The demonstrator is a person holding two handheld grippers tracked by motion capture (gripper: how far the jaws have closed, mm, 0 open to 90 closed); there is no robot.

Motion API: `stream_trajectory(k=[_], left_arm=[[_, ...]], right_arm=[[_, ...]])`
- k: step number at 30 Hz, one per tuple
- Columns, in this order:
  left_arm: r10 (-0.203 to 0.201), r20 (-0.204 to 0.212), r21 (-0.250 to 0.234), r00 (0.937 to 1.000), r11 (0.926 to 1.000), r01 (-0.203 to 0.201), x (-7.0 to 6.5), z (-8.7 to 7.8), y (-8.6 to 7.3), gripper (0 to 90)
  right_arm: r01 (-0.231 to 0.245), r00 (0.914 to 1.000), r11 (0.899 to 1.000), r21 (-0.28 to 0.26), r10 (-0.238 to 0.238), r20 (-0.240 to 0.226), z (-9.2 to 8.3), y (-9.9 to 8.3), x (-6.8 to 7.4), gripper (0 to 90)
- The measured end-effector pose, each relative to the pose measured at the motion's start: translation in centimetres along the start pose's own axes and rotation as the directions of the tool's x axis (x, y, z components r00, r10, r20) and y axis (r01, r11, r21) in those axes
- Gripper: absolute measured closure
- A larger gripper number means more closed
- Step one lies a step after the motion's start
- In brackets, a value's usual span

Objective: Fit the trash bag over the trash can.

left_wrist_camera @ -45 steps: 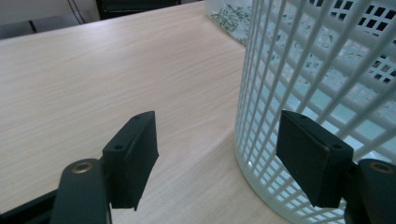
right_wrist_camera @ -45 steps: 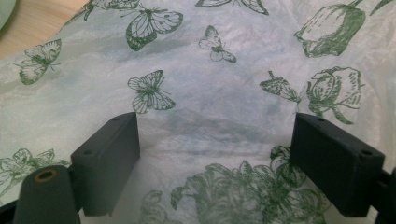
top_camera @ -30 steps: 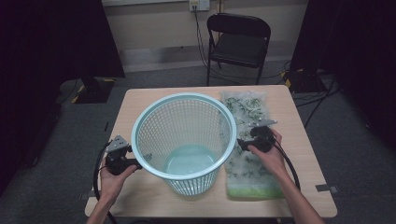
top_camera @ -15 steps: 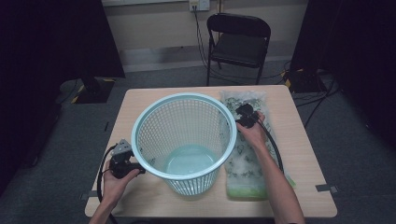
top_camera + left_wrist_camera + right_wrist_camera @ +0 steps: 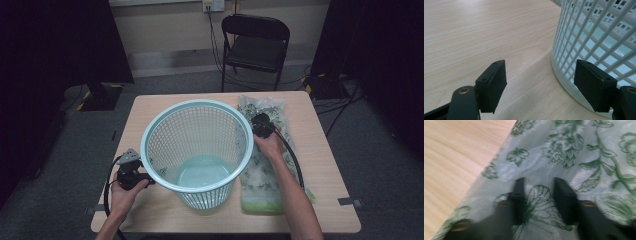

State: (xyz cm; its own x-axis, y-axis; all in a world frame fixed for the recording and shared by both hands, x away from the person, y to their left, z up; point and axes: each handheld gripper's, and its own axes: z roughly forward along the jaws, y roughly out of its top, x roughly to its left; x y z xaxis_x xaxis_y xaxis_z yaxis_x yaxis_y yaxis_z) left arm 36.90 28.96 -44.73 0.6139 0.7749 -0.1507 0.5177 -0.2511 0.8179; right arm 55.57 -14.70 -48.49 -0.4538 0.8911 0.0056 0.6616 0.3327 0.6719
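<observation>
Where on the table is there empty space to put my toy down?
Bare table lies left of and behind the basket, and along the right edge beside the bag. The middle is crowded: basket and bag sit close together.

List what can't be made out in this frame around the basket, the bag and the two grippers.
- High view: the basket hides the left gripper tips; contact with its wall unclear.
- Right gripper view: blur. The right gripper has just been closing over the bag; whether film is pinched can't be told.
- High view: the hand covers the bag beneath it.
</observation>
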Motion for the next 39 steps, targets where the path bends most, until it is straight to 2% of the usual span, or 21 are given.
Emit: stream_trajectory(k=[1, 2, 3, 7, 9, 12, 13, 14, 15, 16, 17, 19, 22, 25, 27, 29, 32, 33, 35, 36, 39], left_arm=[[0.0, 0.0, 0.0, 1.0, 1.0, 0.0, 0.0, 0.0, 0.0, 25.8], [0.007, -0.002, -0.005, 1.0, 1.0, -0.007, -0.1, -0.1, 0.1, 25.9], [0.003, -0.001, -0.01, 1.0, 0.9999, -0.003, -0.1, -0.2, 0.1, 26.3], [-0.003, -0.007, -0.019, 1.0, 0.9998, 0.003, 0.0, -0.5, 0.3, 26.5], [-0.018, -0.006, -0.046, 0.9998, 0.9988, 0.017, 0.2, -0.9, 0.7, 26.6], [-0.018, -0.005, -0.062, 0.9998, 0.9979, 0.018, 0.2, -1.3, 1.2, 27.3], [-0.018, -0.005, -0.062, 0.9998, 0.9979, 0.018, 0.2, -1.3, 1.2, 27.7], [-0.019, 0.0, -0.064, 0.9998, 0.9978, 0.019, 0.3, -1.4, 1.4, 28.4], [-0.019, 0.0, -0.064, 0.9998, 0.9978, 0.019, 0.3, -1.4, 1.4, 28.5], [-0.024, 0.0, -0.072, 0.9997, 0.9971, 0.024, 0.4, -1.7, 1.8, 28.5], [-0.024, 0.0, -0.072, 0.9997, 0.9971, 0.024, 0.4, -1.7, 1.8, 28.6], [-0.023, -0.01, -0.104, 0.9997, 0.9943, 0.022, 0.6, -2.4, 2.4, 28.6], [-0.02, -0.019, -0.117, 0.9996, 0.993, 0.018, 0.8, -2.9, 3.0, 28.8], [-0.021, -0.024, -0.135, 0.9995, 0.9907, 0.018, 0.9, -3.2, 3.5, 29.1], [-0.026, -0.029, -0.135, 0.9993, 0.9906, 0.022, 1.0, -3.3, 3.7, 30.1], [-0.03, -0.018, -0.143, 0.9994, 0.9893, 0.027, 1.2, -3.3, 4.1, 30.1], [-0.016, -0.039, -0.148, 0.9991, 0.9889, 0.01, 1.5, -3.6, 5.3, 30.1], [-0.016, -0.039, -0.148, 0.9991, 0.9889, 0.01, 1.5, -3.6, 5.3, 30.1], [-0.013, -0.044, -0.162, 0.999, 0.9868, 0.006, 1.7, -4.0, 6.0, 30.3], [-0.027, -0.033, -0.185, 0.9991, 0.9826, 0.021, 2.1, -4.5, 6.4, 30.8], [-0.033, -0.052, -0.213, 0.9981, 0.9769, 0.021, 2.5, -5.3, 7.1, 31.0]], right_arm=[[0.0, 1.0, 1.0, 0.0, 0.0, 0.0, 0.0, 0.0, 0.0, 70.7], [-0.001, 0.9997, 1.0, 0.004, 0.001, -0.025, -0.1, 0.0, 0.3, 84.8], [0.002, 0.9991, 1.0, 0.006, -0.002, -0.042, -0.1, 0.0, 0.3, 89.5], [0.003, 0.9976, 1.0, 0.005, -0.003, -0.069, -0.1, -0.1, 0.6, 90.0], [0.013, 0.9943, 1.0, -0.01, -0.014, -0.106, -0.5, -0.3, 1.1, 90.0], [-0.01, 0.9892, 0.999, -0.052, 0.003, -0.147, -1.7, -0.1, 1.3, 90.0], [-0.01, 0.9892, 0.999, -0.052, 0.003, -0.147, -1.7, -0.1, 1.3, 90.0], [-0.009, 0.9868, 0.996, -0.084, -0.005, -0.162, -2.8, 0.2, 1.5, 90.0], [-0.009, 0.9868, 0.996, -0.084, -0.005, -0.162, -2.8, 0.2, 1.5, 90.0], [0.005, 0.9837, 0.993, -0.12, -0.027, -0.178, -4.1, 0.5, 1.8, 90.0], [0.005, 0.9837, 0.993, -0.12, -0.027, -0.178, -4.1, 0.5, 1.8, 90.0], [0.013, 0.9734, 0.985, -0.175, -0.052, -0.223, -6.2, 1.1, 2.1, 90.0], [0.013, 0.9659, 0.976, -0.217, -0.068, -0.25, -8.1, 1.6, 2.5, 90.0], [0.016, 0.9631, 0.967, -0.253, -0.083, -0.256, -9.6, 2.0, 2.6, 90.0], [-0.004, 0.9594, 0.96, -0.281, -0.076, -0.272, -10.6, 2.2, 2.5, 90.0], [-0.01, 0.9571, 0.952, -0.306, -0.08, -0.279, -11.6, 2.5, 2.5, 90.0], [-0.011, 0.9561, 0.938, -0.347, -0.092, -0.278, -13.2, 2.8, 2.4, 90.0], [-0.011, 0.9561, 0.938, -0.347, -0.092, -0.278, -13.2, 2.8, 2.4, 90.0], [-0.018, 0.9563, 0.927, -0.376, -0.094, -0.277, -14.7, 3.2, 2.1, 90.0], [-0.021, 0.9561, 0.923, -0.384, -0.094, -0.277, -15.2, 3.3, 2.0, 90.0], [-0.019, 0.9558, 0.909, -0.417, -0.106, -0.274, -16.8, 3.8, 1.9, 90.0]])
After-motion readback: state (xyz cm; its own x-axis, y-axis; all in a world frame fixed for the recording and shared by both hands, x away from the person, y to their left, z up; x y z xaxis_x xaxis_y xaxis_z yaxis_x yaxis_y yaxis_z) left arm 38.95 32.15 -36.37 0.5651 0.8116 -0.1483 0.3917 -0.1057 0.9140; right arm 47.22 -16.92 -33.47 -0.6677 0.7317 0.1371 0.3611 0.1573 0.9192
